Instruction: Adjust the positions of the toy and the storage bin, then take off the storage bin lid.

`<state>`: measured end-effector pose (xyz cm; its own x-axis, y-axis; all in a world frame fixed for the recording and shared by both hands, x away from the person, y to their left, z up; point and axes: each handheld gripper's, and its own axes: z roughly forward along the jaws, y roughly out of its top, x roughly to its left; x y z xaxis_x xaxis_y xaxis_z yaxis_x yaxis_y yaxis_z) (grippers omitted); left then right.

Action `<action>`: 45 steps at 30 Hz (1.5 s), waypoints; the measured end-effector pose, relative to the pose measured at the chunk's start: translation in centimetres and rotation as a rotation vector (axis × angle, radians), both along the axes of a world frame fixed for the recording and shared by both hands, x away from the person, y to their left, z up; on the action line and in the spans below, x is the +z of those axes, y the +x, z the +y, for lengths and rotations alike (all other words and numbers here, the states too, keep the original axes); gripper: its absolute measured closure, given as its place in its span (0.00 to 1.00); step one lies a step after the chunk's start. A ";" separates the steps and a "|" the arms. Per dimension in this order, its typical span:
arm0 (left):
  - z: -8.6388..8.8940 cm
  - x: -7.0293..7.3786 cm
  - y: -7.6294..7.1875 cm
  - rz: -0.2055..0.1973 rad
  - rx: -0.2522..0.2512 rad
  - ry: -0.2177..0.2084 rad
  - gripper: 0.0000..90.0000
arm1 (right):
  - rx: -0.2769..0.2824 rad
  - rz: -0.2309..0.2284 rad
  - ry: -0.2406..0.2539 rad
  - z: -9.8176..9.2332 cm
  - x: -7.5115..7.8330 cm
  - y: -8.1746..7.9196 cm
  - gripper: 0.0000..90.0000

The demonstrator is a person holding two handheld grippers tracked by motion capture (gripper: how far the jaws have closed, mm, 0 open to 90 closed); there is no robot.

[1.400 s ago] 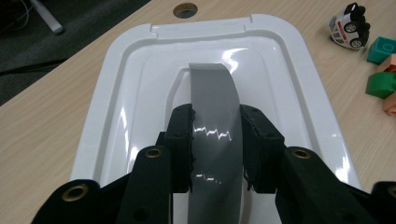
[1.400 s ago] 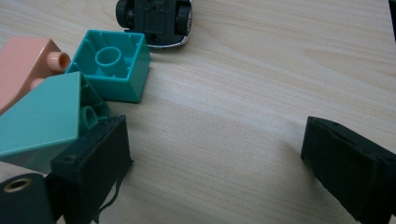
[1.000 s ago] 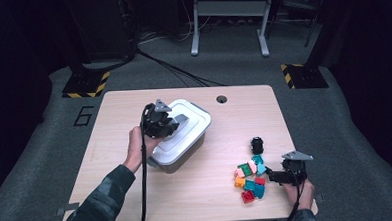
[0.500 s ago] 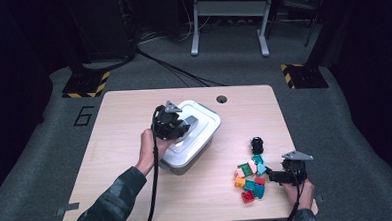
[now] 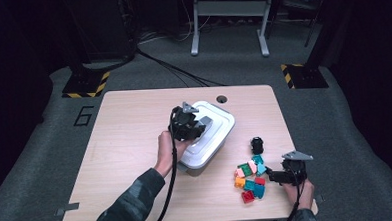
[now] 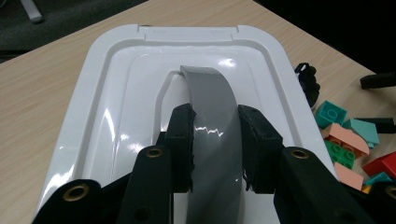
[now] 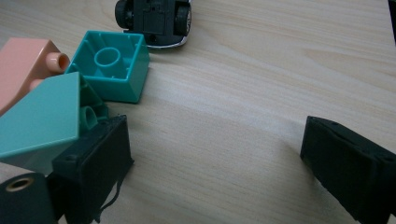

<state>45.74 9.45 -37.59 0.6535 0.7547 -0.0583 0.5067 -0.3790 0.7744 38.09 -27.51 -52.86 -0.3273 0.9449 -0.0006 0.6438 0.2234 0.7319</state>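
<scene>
- Two grippers in high view: left gripper (image 5: pixel 203 126) on white lidded box (image 5: pixel 219 124) at frame centre, right gripper (image 5: pixel 273 175) beside bricks (image 5: pixel 250 177), lower right.
- Left gripper view: jaws clamp grey handle (image 6: pixel 212 100) on lid (image 6: pixel 121 84).
- Right gripper view: jaws wide, nothing between; teal brick (image 7: pixel 112 65) upper left, toy car (image 7: pixel 154 18) top.

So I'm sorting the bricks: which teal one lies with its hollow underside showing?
The teal brick just below the toy car in the right gripper view: it is tipped so its open bottom and inner tube show, while the other teal brick shows a smooth side.
</scene>
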 end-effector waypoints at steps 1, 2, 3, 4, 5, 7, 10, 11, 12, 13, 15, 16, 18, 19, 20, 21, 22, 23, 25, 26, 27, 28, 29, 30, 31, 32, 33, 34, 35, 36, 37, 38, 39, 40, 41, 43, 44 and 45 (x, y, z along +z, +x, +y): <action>0.0 0.0 0.0 0.003 0.004 -0.006 0.75 | 0.000 0.000 0.000 0.0 0.0 0.0 0.09; -0.1 -0.1 0.0 0.002 0.001 -0.006 0.75 | 0.000 0.000 0.000 0.0 0.0 0.0 0.09; -0.3 -0.1 -0.1 -0.003 0.013 -0.012 0.75 | 0.000 0.000 0.000 0.0 0.0 0.0 0.09; -0.3 -0.2 -0.1 -0.002 0.008 -0.013 0.75 | 0.000 0.000 0.000 0.0 0.0 0.0 0.09; -0.4 -0.2 -0.1 -0.003 0.011 -0.019 0.75 | 0.000 0.000 0.000 0.0 0.0 0.0 0.09; -0.5 -0.2 -0.1 0.000 0.018 -0.028 0.75 | 0.000 0.000 0.000 0.0 0.0 0.0 0.09; -0.7 -0.2 -0.3 -0.010 0.022 -0.018 0.75 | -0.003 0.001 0.002 0.0 0.0 0.0 0.09; -0.7 -0.2 -0.3 -0.015 0.017 -0.007 0.75 | -0.006 0.002 0.002 0.0 0.0 0.0 0.09; -0.7 -0.2 -0.3 -0.019 0.016 -0.008 0.75 | -0.005 0.002 0.002 0.0 0.0 0.0 0.09; -0.6 -0.2 -0.3 -0.017 0.015 -0.004 0.75 | -0.006 0.002 0.002 0.0 0.0 0.0 0.09; -0.6 -0.2 -0.3 -0.017 0.015 -0.003 0.75 | -0.006 0.002 0.002 0.0 0.0 0.0 0.09; -0.7 -0.2 -0.3 -0.023 0.024 -0.007 0.75 | -0.006 0.002 0.002 0.0 0.0 0.0 0.09; -0.7 -0.1 -0.4 -0.019 0.019 0.003 0.75 | -0.006 0.002 0.002 0.0 0.0 0.0 0.09; -0.7 0.0 -0.4 -0.019 0.011 0.013 0.75 | -0.006 0.002 0.002 0.0 0.0 0.0 0.09; -0.7 0.0 -0.4 -0.019 0.013 0.008 0.75 | -0.006 0.002 0.002 0.0 0.0 0.0 0.09; -0.6 0.0 -0.4 -0.020 0.012 0.004 0.75 | -0.006 0.002 0.002 0.0 0.0 0.0 0.09; -0.4 0.2 -0.5 -0.028 0.019 -0.009 0.75 | -0.006 0.002 0.002 0.0 0.0 0.0 0.09; -0.2 0.4 -0.6 -0.029 0.011 -0.002 0.75 | -0.006 0.002 0.001 0.0 0.0 0.0 0.09; 0.0 0.8 -0.7 -0.040 0.013 -0.004 0.75 | -0.006 0.002 0.002 0.0 0.0 0.0 0.09; 0.2 1.1 -0.8 -0.049 0.015 0.000 0.75 | -0.006 0.002 0.002 0.0 0.0 0.0 0.09; 0.6 1.6 -0.9 -0.054 0.016 -0.002 0.75 | -0.006 0.002 0.002 0.0 0.0 0.0 0.09; 0.8 1.7 -0.9 -0.058 0.012 0.000 0.75 | -0.006 0.002 0.002 0.0 0.0 0.0 0.09; 0.9 1.9 -1.0 -0.065 0.017 -0.008 0.75 | -0.006 0.002 0.002 0.0 0.0 0.0 0.09; 1.2 2.3 -1.1 -0.071 0.023 -0.012 0.75 | -0.007 0.002 0.002 0.0 0.0 0.0 0.09; 1.4 2.6 -1.1 -0.077 0.023 -0.008 0.75 | -0.007 0.002 0.001 0.0 0.0 0.0 0.09; 1.8 2.9 -1.1 -0.083 0.029 -0.011 0.75 | -0.008 0.003 0.001 0.0 0.0 -0.1 0.09; 2.0 3.1 -1.2 -0.088 0.036 -0.018 0.75 | -0.009 0.003 0.001 0.0 0.0 -0.1 0.09; 2.3 3.3 -1.2 -0.094 0.037 -0.019 0.75 | -0.011 0.001 0.002 0.0 0.0 0.0 0.09; 2.5 3.5 -1.2 -0.096 0.037 -0.017 0.75 | -0.010 0.001 0.002 0.0 0.0 0.0 0.09; 2.8 3.7 -1.3 -0.102 0.041 -0.008 0.75 | -0.011 0.003 0.003 0.0 0.0 -0.1 0.09; 3.1 3.8 -1.2 -0.105 0.045 -0.010 0.75 | -0.009 0.001 0.002 0.0 0.0 0.0 0.09; 3.3 3.9 -1.2 -0.106 0.050 -0.012 0.75 | -0.014 0.004 0.004 0.1 0.0 -0.1 0.09; 3.7 4.0 -1.2 -0.108 0.052 -0.006 0.75 | -0.014 0.004 0.003 0.0 0.0 -0.1 0.09; 3.9 4.1 -1.2 -0.113 0.059 -0.010 0.75 | -0.014 0.003 0.003 0.0 0.0 -0.1 0.09; 4.1 4.1 -1.2 -0.113 0.061 -0.012 0.75 | -0.014 0.003 0.003 0.0 0.0 -0.1 0.09; 4.8 4.3 -1.1 -0.115 0.072 -0.009 0.75 | -0.014 0.004 0.003 0.0 0.0 -0.1 0.09; 5.0 4.3 -1.1 -0.119 0.078 -0.008 0.75 | -0.014 0.003 0.004 0.0 0.0 -0.1 0.09; 5.3 4.4 -1.1 -0.115 0.081 -0.005 0.75 | -0.015 0.003 0.004 0.1 0.0 -0.1 0.09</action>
<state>44.69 14.71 -33.20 0.5933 0.8050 0.0096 0.4429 -0.3364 0.8311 38.03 -27.45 -52.84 -0.3134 0.9496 0.0040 0.6494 0.2112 0.7305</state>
